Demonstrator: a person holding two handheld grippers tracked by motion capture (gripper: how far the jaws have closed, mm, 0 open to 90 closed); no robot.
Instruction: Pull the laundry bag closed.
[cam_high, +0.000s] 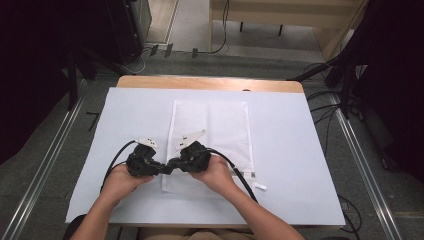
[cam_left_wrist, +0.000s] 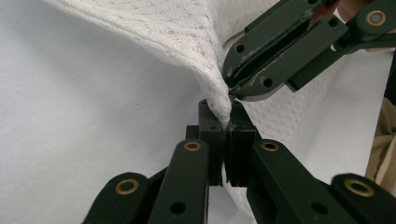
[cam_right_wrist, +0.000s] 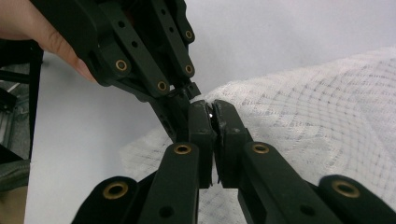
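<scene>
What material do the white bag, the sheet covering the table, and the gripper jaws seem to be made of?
White mesh bag: probably synthetic netting, soft and matte; open weave shows and it drapes where both grippers pinch it.
Table cover: looks like smooth matte paper or thin plastic sheet, white; hard to tell which.
Left gripper and right gripper jaws: seemingly black rigid plastic, matte, with brass-coloured pivots; scuffs show pale.

Wooden table (cam_high: 210, 83) at centre, mostly covered by white sheet (cam_high: 285, 150). Grey carpet floor (cam_high: 45, 170) all around. Metal floor rails (cam_high: 40, 165) at 9 o'clock and 3 o'clock. Black stand legs (cam_high: 75, 75) at 10 o'clock, more at 2 o'clock. Cables (cam_high: 325, 107) trailing on floor at 3 o'clock. Light wooden furniture (cam_high: 285, 12) at 12 to 1 o'clock. Dark areas at both upper corners. Even overhead light.
</scene>
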